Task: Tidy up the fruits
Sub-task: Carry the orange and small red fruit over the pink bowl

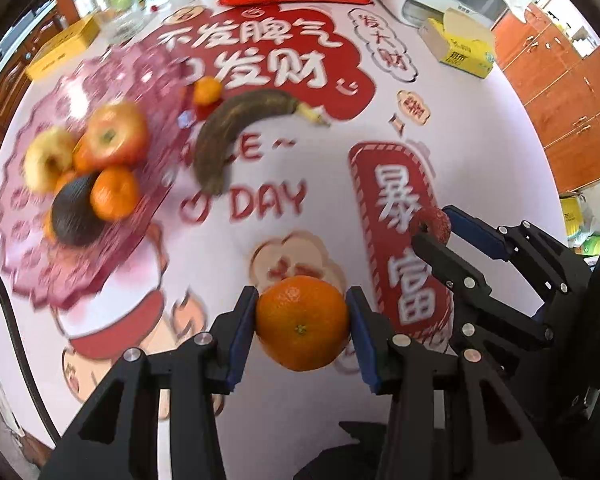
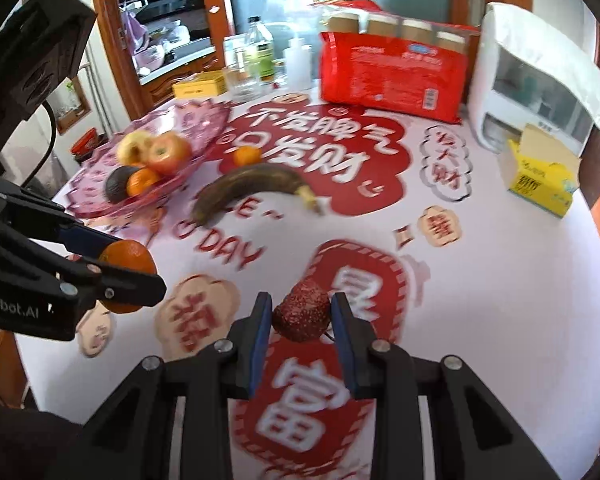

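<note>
My left gripper (image 1: pixel 302 320) is shut on an orange tangerine (image 1: pixel 302 323), held above the table; the same tangerine (image 2: pixel 129 258) shows at the left of the right wrist view. My right gripper (image 2: pixel 300 316) is shut on a dark red jujube (image 2: pixel 300 314), also seen as the jujube (image 1: pixel 434 222) at the right of the left wrist view. A pink fruit plate (image 1: pixel 40 264) holds two apples (image 1: pixel 116 134), tangerines (image 1: pixel 114 192) and a dark avocado (image 1: pixel 76 216). A browned banana (image 1: pixel 236 128) and a small tangerine (image 1: pixel 207 90) lie on the cloth beside the plate.
A red-and-white printed tablecloth (image 1: pixel 340 184) covers the table. At the back stand a red package (image 2: pixel 392 74), a white appliance (image 2: pixel 532 92), a yellow tissue box (image 2: pixel 540 180), bottles and jars (image 2: pixel 256 60) and a yellow tin (image 2: pixel 200 86). Wooden cabinets (image 1: pixel 572 92) stand beyond the right edge.
</note>
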The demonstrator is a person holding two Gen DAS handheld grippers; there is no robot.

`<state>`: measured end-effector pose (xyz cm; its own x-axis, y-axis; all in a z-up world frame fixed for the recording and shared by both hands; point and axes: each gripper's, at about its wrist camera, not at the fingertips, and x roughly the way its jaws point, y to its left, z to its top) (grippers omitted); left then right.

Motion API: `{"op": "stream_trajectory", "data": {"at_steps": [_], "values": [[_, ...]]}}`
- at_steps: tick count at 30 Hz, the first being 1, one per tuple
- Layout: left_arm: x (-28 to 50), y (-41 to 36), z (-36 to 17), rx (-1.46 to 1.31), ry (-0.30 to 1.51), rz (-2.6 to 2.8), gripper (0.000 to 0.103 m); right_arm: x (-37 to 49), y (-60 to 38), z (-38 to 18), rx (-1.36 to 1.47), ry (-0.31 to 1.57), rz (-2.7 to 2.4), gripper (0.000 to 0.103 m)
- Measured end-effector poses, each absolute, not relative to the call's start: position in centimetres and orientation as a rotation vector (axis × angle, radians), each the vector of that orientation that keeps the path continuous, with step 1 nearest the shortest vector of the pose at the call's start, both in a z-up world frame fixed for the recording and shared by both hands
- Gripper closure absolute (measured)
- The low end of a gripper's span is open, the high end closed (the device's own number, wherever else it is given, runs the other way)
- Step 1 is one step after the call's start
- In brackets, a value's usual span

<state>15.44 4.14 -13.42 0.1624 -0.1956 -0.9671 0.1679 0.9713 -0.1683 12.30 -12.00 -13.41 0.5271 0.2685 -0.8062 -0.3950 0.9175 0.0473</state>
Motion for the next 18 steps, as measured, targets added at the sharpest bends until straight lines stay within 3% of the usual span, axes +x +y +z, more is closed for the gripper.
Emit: {"op": "stream_trajectory", "data": {"at_steps": [18], "values": [[11.0,21.0,-11.5,-0.044,1.364,-0.119,0.059,7.8,-0.6,-12.7,-0.137,0.954,0.429,0.072]]}}
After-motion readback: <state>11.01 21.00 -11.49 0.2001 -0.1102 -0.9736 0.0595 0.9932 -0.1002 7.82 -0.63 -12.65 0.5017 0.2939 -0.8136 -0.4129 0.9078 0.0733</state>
